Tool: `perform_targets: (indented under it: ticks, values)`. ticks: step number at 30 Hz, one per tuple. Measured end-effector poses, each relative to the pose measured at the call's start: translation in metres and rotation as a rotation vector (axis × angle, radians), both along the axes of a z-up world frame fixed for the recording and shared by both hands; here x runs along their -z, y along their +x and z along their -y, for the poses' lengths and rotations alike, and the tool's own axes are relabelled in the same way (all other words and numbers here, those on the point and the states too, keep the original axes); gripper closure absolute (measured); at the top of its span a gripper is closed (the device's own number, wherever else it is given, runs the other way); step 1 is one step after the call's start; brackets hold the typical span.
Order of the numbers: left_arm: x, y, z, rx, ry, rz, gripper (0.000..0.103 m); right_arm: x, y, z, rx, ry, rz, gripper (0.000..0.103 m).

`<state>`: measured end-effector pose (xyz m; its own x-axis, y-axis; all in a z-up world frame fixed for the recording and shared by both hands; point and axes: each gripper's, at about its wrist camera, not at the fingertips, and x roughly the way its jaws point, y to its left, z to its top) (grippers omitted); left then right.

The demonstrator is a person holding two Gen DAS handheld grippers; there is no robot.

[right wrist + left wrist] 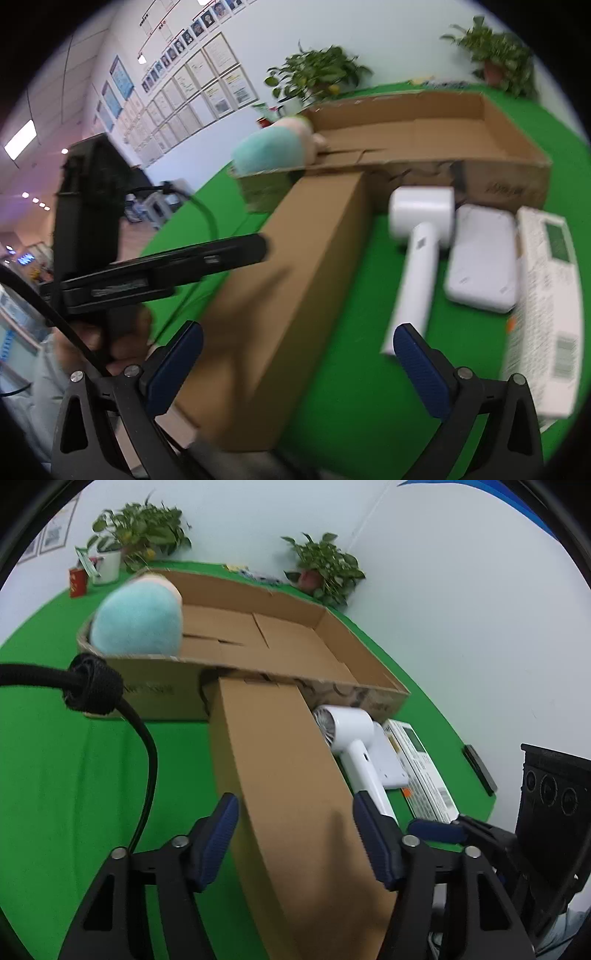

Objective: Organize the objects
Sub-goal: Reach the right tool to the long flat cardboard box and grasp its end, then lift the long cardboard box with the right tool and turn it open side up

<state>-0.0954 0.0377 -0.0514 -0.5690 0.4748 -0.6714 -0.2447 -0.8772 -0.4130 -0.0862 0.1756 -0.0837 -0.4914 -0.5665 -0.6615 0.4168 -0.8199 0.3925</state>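
Note:
A long closed cardboard box [288, 782] lies on the green table, its far end against an open cardboard tray [280, 650]. My left gripper [295, 823] is open with its fingers on either side of the long box's near end. A teal plush toy [138, 618] sits in the tray's left corner. A white hair dryer [351, 738], a white flat device [388, 764] and a white printed carton [421, 768] lie right of the long box. My right gripper [299, 365] is open above the long box [280, 280] and the table, near the hair dryer [417, 251]. The tray [506, 151] and plush toy [273, 151] are farther back.
Potted plants [140, 528] [325, 565], a white mug [107, 566] and a red can [77, 581] stand at the table's far edge by the wall. A black cable [144, 746] hangs on the left. A black unit [550, 805] stands at the right.

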Motion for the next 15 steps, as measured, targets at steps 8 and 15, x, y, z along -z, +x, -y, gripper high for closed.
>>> perform_targets:
  ticks: [8, 15]
  values:
    - [0.006, 0.003, -0.016, 0.073, 0.065, 0.026, 0.059, 0.004, 0.019, 0.043, -0.036, 0.144, 0.022, 0.0]
    - [0.02, 0.005, -0.034, 0.097, 0.131, 0.099, 0.059, 0.011, 0.026, 0.036, 0.044, 0.308, 0.052, 0.0]
